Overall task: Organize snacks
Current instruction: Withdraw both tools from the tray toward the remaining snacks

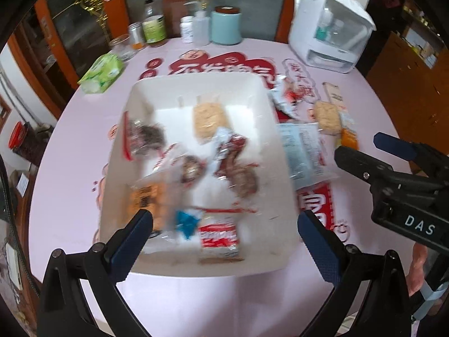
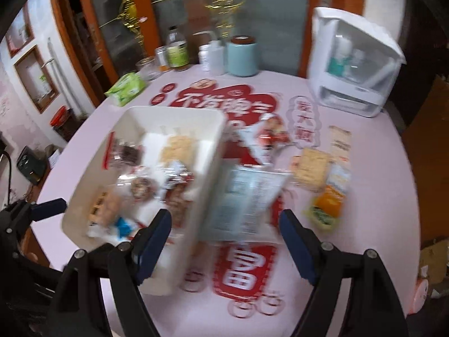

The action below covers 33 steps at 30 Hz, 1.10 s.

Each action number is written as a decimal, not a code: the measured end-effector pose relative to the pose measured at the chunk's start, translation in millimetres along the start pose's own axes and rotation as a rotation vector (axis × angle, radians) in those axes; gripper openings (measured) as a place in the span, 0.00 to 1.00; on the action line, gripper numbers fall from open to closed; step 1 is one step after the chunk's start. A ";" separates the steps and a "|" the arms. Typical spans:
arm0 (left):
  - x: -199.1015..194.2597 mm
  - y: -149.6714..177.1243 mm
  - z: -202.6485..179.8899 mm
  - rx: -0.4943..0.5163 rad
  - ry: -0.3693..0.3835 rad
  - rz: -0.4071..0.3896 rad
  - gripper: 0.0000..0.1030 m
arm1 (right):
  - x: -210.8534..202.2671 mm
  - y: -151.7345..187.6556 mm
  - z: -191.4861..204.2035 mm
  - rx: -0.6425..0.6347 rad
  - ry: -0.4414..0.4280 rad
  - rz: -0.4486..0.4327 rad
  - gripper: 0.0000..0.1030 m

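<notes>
From the left wrist, the left gripper (image 1: 224, 224) hangs wide apart and empty over the white bin (image 1: 193, 84), which already holds several snack packets (image 1: 224, 154). From the right wrist, the right gripper (image 2: 226, 224) is likewise spread and empty above a pale blue packet (image 2: 244, 196) beside the bin; a cracker pack (image 2: 311, 168) and an orange packet (image 2: 327, 205) also lie outside, so the sorting looks roughly half done.

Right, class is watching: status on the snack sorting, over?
Both tools open, empty: left tool, right tool. Bin part filled. Pale packet and others still outside. Nothing blocking.
</notes>
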<state>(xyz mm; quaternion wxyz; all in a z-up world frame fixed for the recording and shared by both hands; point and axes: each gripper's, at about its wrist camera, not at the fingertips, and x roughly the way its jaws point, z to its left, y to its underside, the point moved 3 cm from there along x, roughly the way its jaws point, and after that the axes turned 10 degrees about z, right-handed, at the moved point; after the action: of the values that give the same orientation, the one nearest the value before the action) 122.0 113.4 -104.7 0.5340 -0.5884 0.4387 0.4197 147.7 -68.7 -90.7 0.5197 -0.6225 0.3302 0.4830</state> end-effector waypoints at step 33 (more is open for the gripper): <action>143.2 -214.5 -237.1 0.203 -0.009 0.180 0.99 | 99.3 -10.4 -204.8 0.287 -0.058 0.053 0.77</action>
<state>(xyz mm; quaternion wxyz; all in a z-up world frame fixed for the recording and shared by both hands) 372.5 -123.1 -168.3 0.5531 -0.4878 0.5274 0.4219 241.4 -255.0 -182.5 0.5998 -0.5188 0.3970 0.4620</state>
